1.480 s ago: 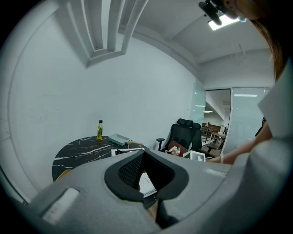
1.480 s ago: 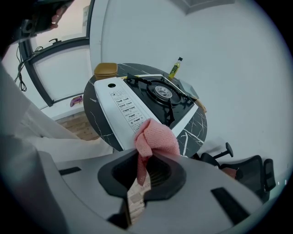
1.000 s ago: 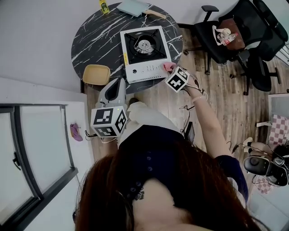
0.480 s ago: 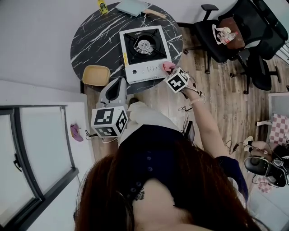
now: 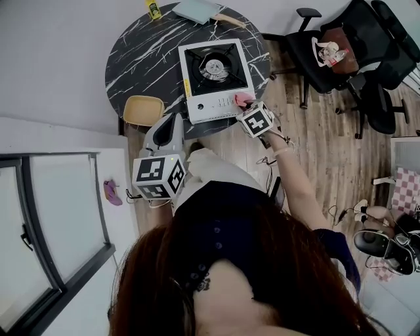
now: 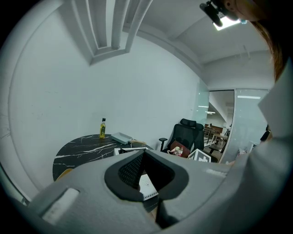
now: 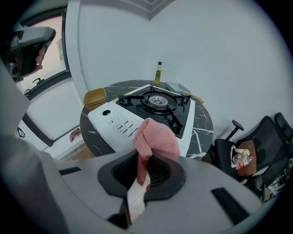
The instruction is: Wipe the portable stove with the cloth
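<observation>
Cut off at the head view's top edge: yellow bottle (image 5: pixel 153 8), label too small to read. Tucked partly behind the right gripper (image 5: pixel 248 106): pink cloth (image 5: pixel 243 98), lower end swallowed between closed jaws. Screened by the left gripper (image 6: pixel 146 178): most of the portable stove (image 6: pixel 130 149), panel print illegible.

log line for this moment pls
right claw: shut on pink cloth | cloth over stove front corner | left claw: shut, empty
</observation>
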`<state>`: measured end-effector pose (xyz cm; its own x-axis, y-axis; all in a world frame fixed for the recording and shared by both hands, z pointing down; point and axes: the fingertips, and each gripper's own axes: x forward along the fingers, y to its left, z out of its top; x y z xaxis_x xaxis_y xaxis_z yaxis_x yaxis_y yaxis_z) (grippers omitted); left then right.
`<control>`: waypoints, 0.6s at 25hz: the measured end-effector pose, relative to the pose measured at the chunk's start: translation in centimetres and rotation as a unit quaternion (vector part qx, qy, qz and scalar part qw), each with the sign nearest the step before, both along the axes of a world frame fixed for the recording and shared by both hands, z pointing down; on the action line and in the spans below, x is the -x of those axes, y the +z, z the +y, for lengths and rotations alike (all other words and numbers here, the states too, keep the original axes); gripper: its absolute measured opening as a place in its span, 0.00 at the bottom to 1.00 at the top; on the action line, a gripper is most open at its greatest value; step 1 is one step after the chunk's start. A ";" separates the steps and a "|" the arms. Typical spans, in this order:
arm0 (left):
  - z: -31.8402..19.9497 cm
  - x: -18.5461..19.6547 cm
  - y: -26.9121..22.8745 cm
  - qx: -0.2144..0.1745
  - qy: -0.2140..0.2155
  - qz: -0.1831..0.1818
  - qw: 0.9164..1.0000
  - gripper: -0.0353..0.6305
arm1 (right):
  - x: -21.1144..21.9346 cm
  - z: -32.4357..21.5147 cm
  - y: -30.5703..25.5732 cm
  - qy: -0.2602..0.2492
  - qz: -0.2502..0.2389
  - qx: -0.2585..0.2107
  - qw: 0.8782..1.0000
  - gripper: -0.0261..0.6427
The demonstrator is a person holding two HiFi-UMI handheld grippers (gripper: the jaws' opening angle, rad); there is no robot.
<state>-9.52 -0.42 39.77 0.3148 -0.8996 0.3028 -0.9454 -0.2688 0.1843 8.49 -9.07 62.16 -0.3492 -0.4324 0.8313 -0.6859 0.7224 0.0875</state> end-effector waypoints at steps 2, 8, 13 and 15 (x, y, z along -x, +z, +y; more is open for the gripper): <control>-0.1 0.3 0.0 0.000 0.001 0.001 1.000 0.07 | 0.5 0.0 -0.1 0.002 -0.006 -0.001 1.000 0.09; -0.3 1.4 0.2 0.001 -0.003 0.004 1.000 0.07 | 1.4 0.1 0.1 0.009 -0.011 0.005 1.000 0.09; -0.6 2.3 0.3 0.002 -0.002 0.005 1.000 0.07 | 2.6 0.2 -0.2 0.012 -0.020 0.010 1.000 0.09; -0.8 2.6 0.2 0.002 -0.001 0.004 1.000 0.07 | 3.1 0.2 -0.5 0.015 -0.024 0.008 1.000 0.09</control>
<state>-12.09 -1.22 39.93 0.3158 -0.8992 0.3029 -0.9443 -0.2665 0.1933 5.41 -8.91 61.71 -0.3769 -0.4305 0.8202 -0.7101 0.7028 0.0426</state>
